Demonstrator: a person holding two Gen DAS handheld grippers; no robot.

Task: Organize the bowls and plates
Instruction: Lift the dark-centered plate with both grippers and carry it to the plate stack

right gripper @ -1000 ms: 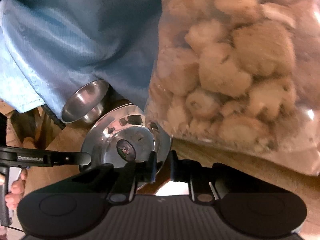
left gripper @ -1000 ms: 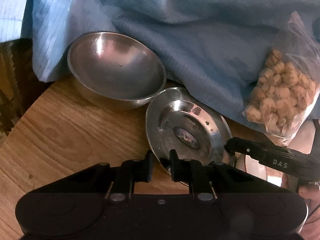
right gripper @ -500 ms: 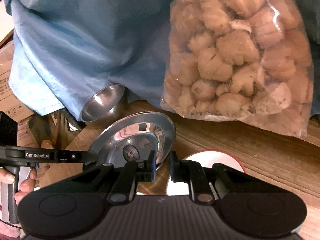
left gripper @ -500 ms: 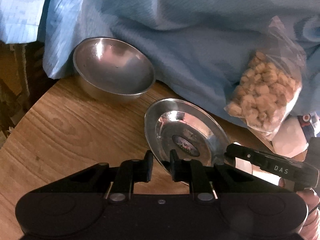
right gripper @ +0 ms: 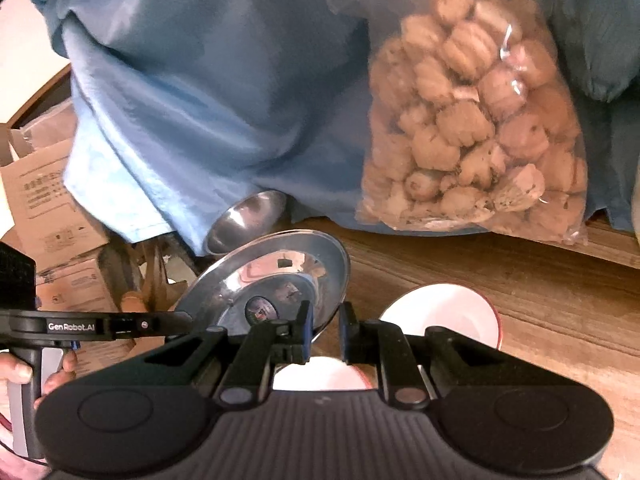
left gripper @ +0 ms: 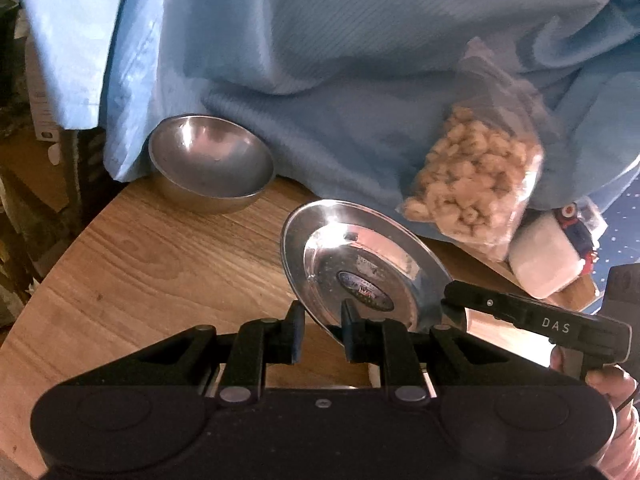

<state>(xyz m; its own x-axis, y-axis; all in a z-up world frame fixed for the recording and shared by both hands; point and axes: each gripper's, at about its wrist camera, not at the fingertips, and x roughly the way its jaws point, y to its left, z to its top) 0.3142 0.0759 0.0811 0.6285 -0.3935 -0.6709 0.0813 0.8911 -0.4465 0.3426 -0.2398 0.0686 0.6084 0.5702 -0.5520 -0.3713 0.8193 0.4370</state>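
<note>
Both grippers' jaws pinch opposite rims of the tilted round steel plate (left gripper: 360,268); white red-rimmed bowls (right gripper: 440,316) beneath lie partly hidden.

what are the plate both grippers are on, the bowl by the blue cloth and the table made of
Plate: polished metal, likely stainless steel; mirror reflections, round label at its centre.
Bowl: metal too, duller brushed sheen with soft highlights.
Table: wood or wood-look laminate; printed-looking grain lines, cannot tell which.
</note>
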